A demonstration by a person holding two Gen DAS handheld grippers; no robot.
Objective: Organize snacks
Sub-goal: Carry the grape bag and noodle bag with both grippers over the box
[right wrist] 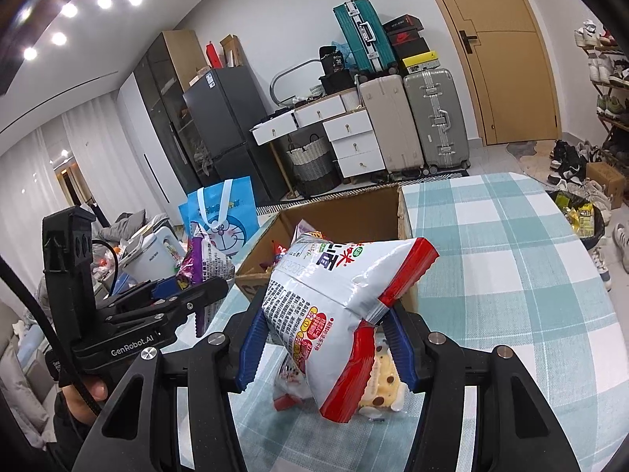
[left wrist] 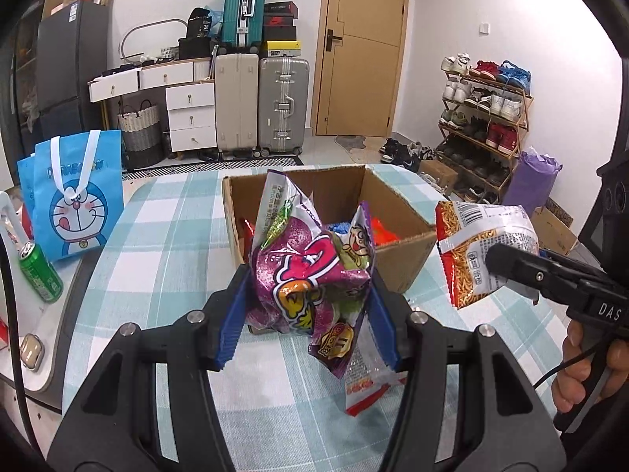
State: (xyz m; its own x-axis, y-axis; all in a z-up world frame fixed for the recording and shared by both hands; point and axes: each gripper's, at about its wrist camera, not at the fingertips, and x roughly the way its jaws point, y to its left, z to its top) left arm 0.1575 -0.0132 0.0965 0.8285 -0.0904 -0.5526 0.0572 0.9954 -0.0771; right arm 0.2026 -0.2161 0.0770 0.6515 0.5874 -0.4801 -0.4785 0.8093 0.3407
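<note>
Left gripper (left wrist: 310,306) is clamped on a crumpled purple snack bag (left wrist: 310,275), blue pads squeezing it from both sides, the bag held clear above the checked tablecloth (left wrist: 165,236). Right gripper (right wrist: 326,338) is clenched on a white-and-red snack bag (right wrist: 342,299), also lifted. Both bags hang just short of the cardboard box (left wrist: 397,251), which sits at twelve o'clock from each gripper.

Progress, as I read it: the box already holds some packets, orange and blue showing inside, so part of the sorting looks done. These two bags have yet to go in, and more snacks lie on the cloth under the grippers: a red-and-white packet (left wrist: 365,389) at six o'clock below the purple bag, a pale speckled packet (right wrist: 383,385) under the white one.

Pose: both grippers tip forward and downward toward the box, side by side. In the left view a hand (left wrist: 582,369) grips the right handle at four o'clock.
</note>
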